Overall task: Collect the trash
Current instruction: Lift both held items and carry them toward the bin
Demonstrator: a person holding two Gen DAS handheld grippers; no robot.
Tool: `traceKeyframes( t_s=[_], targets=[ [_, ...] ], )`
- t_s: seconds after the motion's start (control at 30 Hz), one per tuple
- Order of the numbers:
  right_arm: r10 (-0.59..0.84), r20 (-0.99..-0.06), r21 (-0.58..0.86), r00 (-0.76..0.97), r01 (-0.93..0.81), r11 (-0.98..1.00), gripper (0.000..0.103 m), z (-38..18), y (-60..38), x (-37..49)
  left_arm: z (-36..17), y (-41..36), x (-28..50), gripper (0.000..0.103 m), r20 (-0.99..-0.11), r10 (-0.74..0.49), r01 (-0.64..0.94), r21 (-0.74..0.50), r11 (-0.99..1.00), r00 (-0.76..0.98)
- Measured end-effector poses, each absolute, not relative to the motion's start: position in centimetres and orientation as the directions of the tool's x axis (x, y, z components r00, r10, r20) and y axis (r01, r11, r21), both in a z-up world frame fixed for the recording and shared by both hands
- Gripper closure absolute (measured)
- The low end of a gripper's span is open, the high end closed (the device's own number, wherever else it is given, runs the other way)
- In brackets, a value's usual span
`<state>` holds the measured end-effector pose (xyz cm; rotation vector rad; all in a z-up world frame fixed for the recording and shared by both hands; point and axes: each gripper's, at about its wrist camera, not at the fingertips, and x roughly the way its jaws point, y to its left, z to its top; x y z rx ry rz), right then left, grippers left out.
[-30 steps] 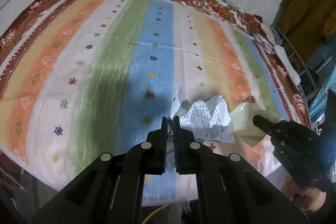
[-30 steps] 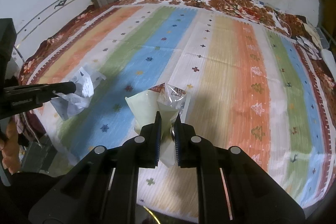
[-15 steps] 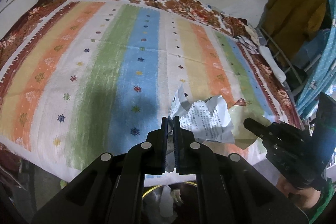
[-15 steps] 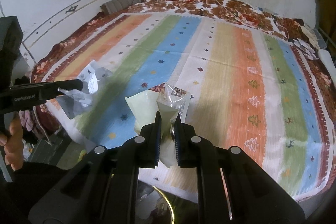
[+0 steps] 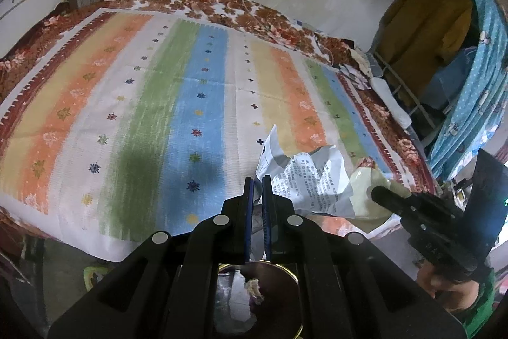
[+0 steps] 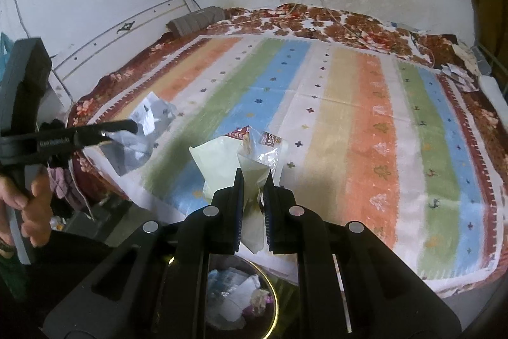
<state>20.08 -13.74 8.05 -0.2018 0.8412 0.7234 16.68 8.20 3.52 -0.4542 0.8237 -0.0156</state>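
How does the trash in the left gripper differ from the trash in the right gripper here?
The crumpled printed paper in the left gripper is white with lines of dark text; the plastic wrappers in the right gripper are pale, partly see-through, with a red label. The paper is creased and stiff-looking; the wrappers are a smooth, limp film. Both are pinched in shut jaws, held off the striped bedspread above the gold-rimmed bin.
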Motion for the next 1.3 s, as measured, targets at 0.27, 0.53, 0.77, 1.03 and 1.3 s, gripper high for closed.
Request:
traceKeyframes(
  t_s=[0.27, 0.53, 0.77, 1.03, 1.3],
  targets=[
    [0.507, -0.735, 0.136, 0.450, -0.634, 0.761, 0.093, 8.1, -15.3, 17.3, 3.9, 7.0, 14.5, 0.098, -0.689, -0.185, -0.136, -0.383, 0.914, 0.701],
    [0.479, -0.736, 0.096, 0.478, -0.627, 0.773, 0.092, 7.8, -15.9, 14.9, 3.9, 6.0, 12.2, 0.098, -0.667, -0.204, -0.115, -0.402, 0.909, 0.717],
    [0.464, -0.753, 0.087, 0.466, -0.629, 0.773, 0.087, 6.6, -16.5, 12.8, 3.1, 4.6, 10.0, 0.098, -0.664, -0.222, -0.106, -0.416, 0.903, 0.714],
    [0.476, -0.747, 0.103, 0.464, -0.625, 0.773, 0.089, 6.0, -17.1, 11.2, 2.5, 3.8, 8.1, 0.098, -0.664, -0.211, -0.108, -0.406, 0.908, 0.717],
    [0.460, -0.777, 0.120, 0.430, -0.616, 0.779, 0.090, 4.1, -17.4, 9.8, 1.0, 3.4, 6.4, 0.098, -0.676, -0.226, -0.115, -0.421, 0.900, 0.701]
  ],
)
